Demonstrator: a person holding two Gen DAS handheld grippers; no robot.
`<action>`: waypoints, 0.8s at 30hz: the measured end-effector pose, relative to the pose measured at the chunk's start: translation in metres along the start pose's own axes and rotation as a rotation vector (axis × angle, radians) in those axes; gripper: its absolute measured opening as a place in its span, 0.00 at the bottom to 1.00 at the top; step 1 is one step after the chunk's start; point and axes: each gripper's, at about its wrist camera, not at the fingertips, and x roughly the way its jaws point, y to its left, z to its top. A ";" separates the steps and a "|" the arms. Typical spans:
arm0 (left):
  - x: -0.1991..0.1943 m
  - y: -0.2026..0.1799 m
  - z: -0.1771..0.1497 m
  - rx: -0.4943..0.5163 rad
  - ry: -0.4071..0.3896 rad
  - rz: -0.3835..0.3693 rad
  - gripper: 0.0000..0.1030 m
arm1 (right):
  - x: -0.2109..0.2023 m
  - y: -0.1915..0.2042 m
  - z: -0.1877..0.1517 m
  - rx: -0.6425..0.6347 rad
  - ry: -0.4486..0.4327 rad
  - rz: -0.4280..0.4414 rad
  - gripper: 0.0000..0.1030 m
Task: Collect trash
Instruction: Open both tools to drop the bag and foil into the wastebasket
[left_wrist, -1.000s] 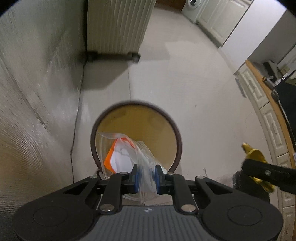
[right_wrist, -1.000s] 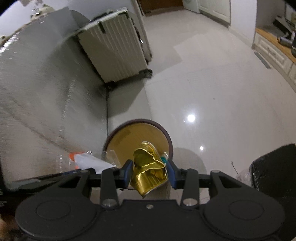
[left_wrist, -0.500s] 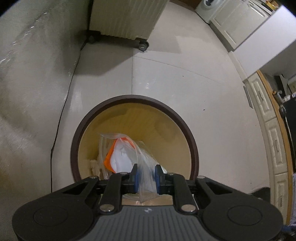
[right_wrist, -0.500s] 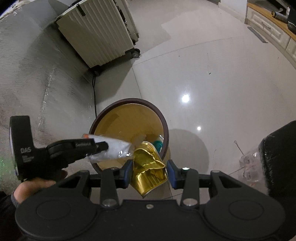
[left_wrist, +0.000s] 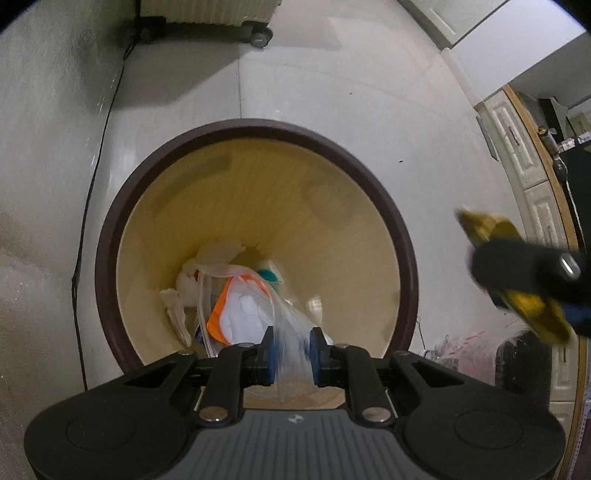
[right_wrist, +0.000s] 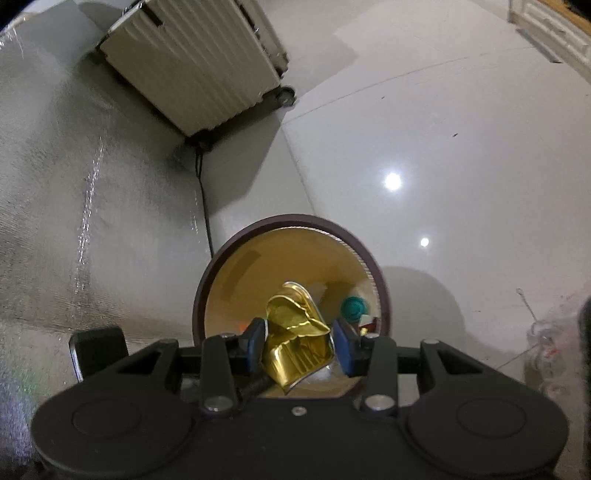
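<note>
Left hand-held gripper (left_wrist: 291, 352) is pinching a clear plastic bag (left_wrist: 258, 314) w/ orange and white stuff inside, dangling over the mouth of the bin (left_wrist: 400, 236). Right hand-held gripper (right_wrist: 300, 345) is clamped on a crushed gold can (right_wrist: 295, 332), sitting over the bin's rim at approx 6 o'clock. Inside the bin: white tissue (left_wrist: 184, 288) and a teal cap (right_wrist: 354, 308) at the bottom. A cream suitcase (right_wrist: 192, 62) sits on the floor at 11 o'clock from the bin.
</note>
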 end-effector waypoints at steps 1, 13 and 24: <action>0.001 0.001 -0.001 0.000 0.004 0.003 0.18 | 0.007 0.004 0.004 -0.003 0.008 -0.005 0.40; 0.007 -0.003 -0.005 0.031 0.022 0.050 0.45 | 0.062 0.014 0.032 0.088 0.007 0.027 0.61; 0.001 -0.012 -0.008 0.064 0.019 0.081 0.75 | 0.075 -0.003 0.013 0.025 0.077 -0.032 0.71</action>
